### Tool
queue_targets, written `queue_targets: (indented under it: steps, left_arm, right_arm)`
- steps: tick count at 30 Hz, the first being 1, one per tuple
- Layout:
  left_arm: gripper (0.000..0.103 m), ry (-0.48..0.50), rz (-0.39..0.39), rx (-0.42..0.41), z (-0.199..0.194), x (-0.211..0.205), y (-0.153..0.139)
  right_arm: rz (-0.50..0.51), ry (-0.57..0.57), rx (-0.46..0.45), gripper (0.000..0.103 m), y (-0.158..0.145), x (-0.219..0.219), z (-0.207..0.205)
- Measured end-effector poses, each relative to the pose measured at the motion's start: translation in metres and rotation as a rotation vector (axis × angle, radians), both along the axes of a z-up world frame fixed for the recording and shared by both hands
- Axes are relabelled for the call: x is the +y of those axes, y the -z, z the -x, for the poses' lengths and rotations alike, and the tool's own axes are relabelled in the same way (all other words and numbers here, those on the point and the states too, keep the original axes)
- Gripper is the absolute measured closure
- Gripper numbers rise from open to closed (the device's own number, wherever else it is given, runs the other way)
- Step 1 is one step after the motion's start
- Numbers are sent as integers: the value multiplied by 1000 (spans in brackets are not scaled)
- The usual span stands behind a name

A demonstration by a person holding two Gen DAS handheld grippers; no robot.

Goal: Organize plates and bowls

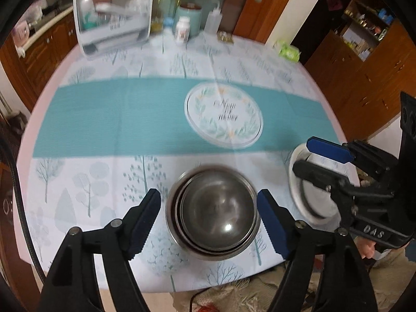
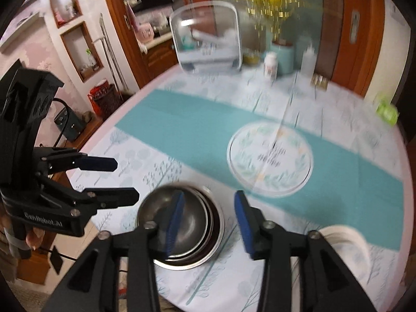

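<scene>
Currently my left gripper (image 1: 209,223) hangs jaws apart above the nested steel bowls (image 1: 213,212) near the table's (image 1: 104,182) front edge; my right gripper (image 2: 208,223) (also spread, empty) is over the white plates (image 2: 348,244) beside them.
</scene>
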State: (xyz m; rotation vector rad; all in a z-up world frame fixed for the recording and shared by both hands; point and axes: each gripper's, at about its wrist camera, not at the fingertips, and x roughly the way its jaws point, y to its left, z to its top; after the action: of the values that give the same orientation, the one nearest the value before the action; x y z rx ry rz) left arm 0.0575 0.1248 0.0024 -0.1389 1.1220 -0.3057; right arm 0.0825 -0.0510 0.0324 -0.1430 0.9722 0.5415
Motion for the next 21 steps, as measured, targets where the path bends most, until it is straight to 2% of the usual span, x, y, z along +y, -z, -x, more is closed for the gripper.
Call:
queue_targets:
  steps: [4,7,8,9,12,21]
  left_arm:
    - [21,0,17,-68,4,2,-23]
    - [15,-3,20,-119,6,4,-35]
    - [14,-2,15,-128,6,4,-35]
    - [13,-2,5,-139,6,4,-36]
    - [12,10,-14,-132,5,4,-29]
    - [12,57,-59,-3,-4,-3,26]
  right_arm:
    - [-13,13,-83,45,-20,-5,6]
    - [-23,31,-102,43,-25,-8,10]
    - [-27,38,-99,39,-25,-9,10]
    - [-35,49,-90,35,-23,-11,9]
    - [-42,73,-49,33,-16,-15,6]
    - [-44,150,173,33,32,-25,-8]
